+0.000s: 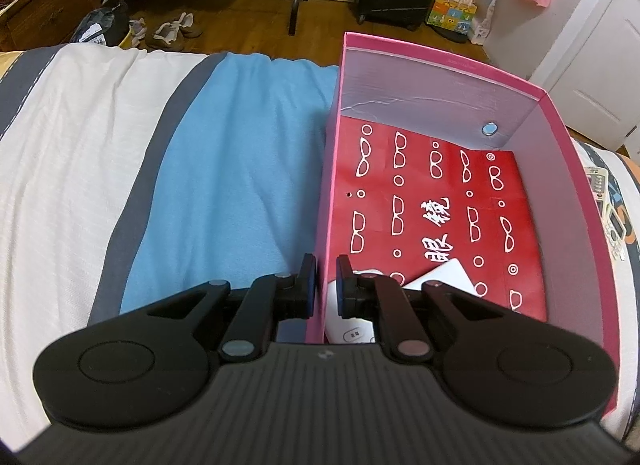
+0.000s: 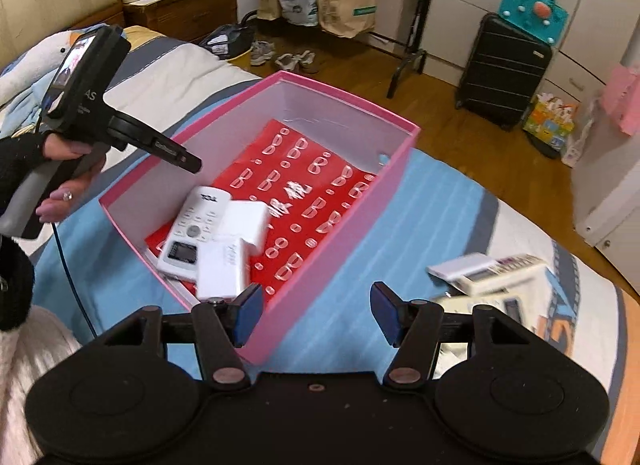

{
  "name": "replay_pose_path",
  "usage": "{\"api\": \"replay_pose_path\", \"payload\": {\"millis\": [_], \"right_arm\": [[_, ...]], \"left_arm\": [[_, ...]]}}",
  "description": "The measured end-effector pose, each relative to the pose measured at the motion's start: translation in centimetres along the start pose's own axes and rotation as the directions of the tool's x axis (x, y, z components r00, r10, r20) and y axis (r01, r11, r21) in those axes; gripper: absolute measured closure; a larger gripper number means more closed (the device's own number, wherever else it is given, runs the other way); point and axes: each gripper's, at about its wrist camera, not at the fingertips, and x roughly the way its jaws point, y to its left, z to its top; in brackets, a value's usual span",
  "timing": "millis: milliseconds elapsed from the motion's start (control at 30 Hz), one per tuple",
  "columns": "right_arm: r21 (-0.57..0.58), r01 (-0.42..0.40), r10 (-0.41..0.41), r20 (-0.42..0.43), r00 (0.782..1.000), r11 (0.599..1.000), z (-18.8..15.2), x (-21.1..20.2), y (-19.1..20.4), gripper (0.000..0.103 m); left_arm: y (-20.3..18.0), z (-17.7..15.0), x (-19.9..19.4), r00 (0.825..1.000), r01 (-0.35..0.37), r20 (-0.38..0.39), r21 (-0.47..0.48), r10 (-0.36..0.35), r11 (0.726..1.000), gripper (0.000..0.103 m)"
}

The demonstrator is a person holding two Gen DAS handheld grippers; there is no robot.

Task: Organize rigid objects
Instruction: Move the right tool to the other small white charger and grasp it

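Right gripper (image 2: 316, 315) hangs half-open and empty over the tall pink cardboard box (image 2: 340, 233); left gripper (image 1: 323, 285) pinches its wall. Two white remotes (image 2: 212, 237) lie inside — next, those remotes on the bedspread (image 2: 486, 271) need grasping.

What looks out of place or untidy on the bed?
Two remotes lie outside the pink box, loose on the blanket to its right, overlapping at odd angles. Inside the box, a white remote and two white blocks are also piled crookedly in one corner.
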Motion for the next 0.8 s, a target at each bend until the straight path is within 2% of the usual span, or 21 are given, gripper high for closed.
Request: {"api": "replay_pose_path", "payload": {"millis": [300, 467, 567, 633, 733, 800], "right_arm": [[0.068, -0.006, 0.004, 0.032, 0.999, 0.998, -3.9, -1.8, -3.2, 0.035], [0.143, -0.119, 0.103, 0.115, 0.988, 0.982, -6.9, -0.8, -6.1, 0.032], [0.218, -0.157, 0.124, 0.161, 0.979, 0.963, -9.2, 1.2, -7.9, 0.032], [0.257, -0.164, 0.133, 0.135, 0.982, 0.952, -10.4, 3.0, -8.7, 0.032], [0.321, -0.101, 0.099, 0.025, 0.995, 0.942, -11.2, 5.7, -9.3, 0.032], [0.350, -0.068, 0.077, -0.011, 0.997, 0.934, -11.4, 7.0, -9.4, 0.032]], "left_arm": [[-0.3, 0.0, 0.3, 1.000, -0.017, -0.026, 0.009, 0.018, 1.000, 0.095], [-0.4, -0.2, 0.0, 1.000, -0.023, -0.018, 0.016, 0.023, 1.000, 0.095], [-0.6, -0.4, -0.1, 0.999, -0.031, -0.016, 0.022, 0.031, 0.999, 0.095], [-0.8, -0.5, -0.2, 0.999, -0.037, -0.017, 0.026, 0.037, 0.999, 0.095], [-0.8, -0.4, -0.1, 0.999, -0.038, -0.021, 0.014, 0.038, 0.999, 0.095], [-0.7, -0.3, -0.1, 0.999, -0.035, -0.019, 0.008, 0.035, 0.999, 0.095]]}}
